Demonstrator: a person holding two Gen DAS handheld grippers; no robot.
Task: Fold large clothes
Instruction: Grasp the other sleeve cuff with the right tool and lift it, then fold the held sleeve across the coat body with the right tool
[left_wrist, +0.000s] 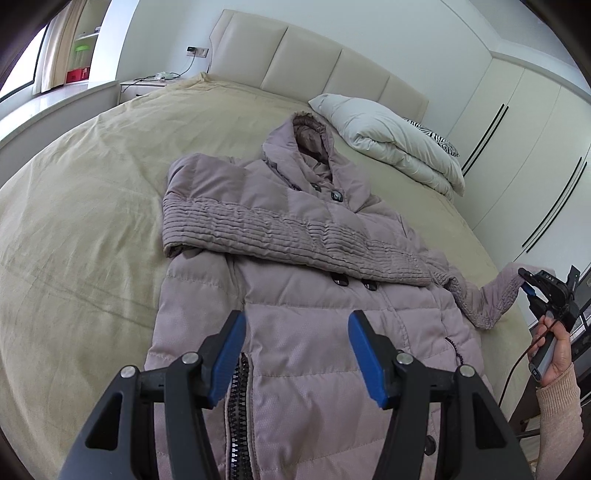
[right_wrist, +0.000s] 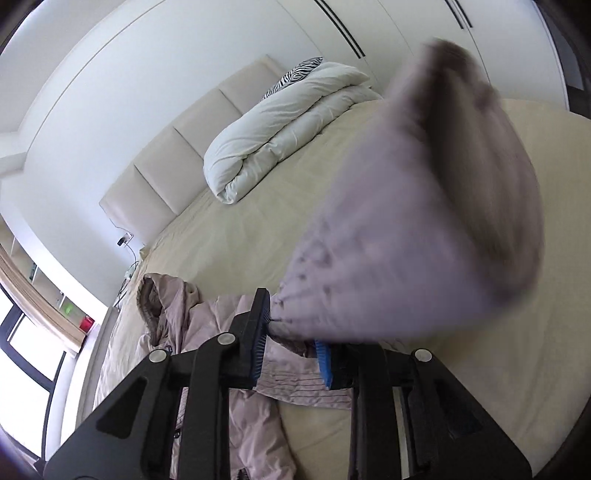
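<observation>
A mauve hooded puffer coat (left_wrist: 295, 266) lies face up on the bed, hood toward the headboard. One ribbed sleeve (left_wrist: 295, 236) is folded across its chest. My left gripper (left_wrist: 297, 354) is open and empty above the coat's lower front, near the zipper (left_wrist: 236, 406). My right gripper (left_wrist: 526, 284) is shut on the cuff of the other sleeve (left_wrist: 498, 295) and holds it up off the bed at the right edge. In the right wrist view the cuff (right_wrist: 406, 229) is blurred and fills the frame between the fingers of that gripper (right_wrist: 291, 332), with the coat (right_wrist: 207, 332) below.
The coat lies on a beige bedspread (left_wrist: 92, 206). A folded white duvet (left_wrist: 391, 144) and a zebra pillow (left_wrist: 432, 138) sit by the headboard (left_wrist: 314, 59). White wardrobes (left_wrist: 517, 129) stand at right. A nightstand (left_wrist: 144, 86) with cables is at far left.
</observation>
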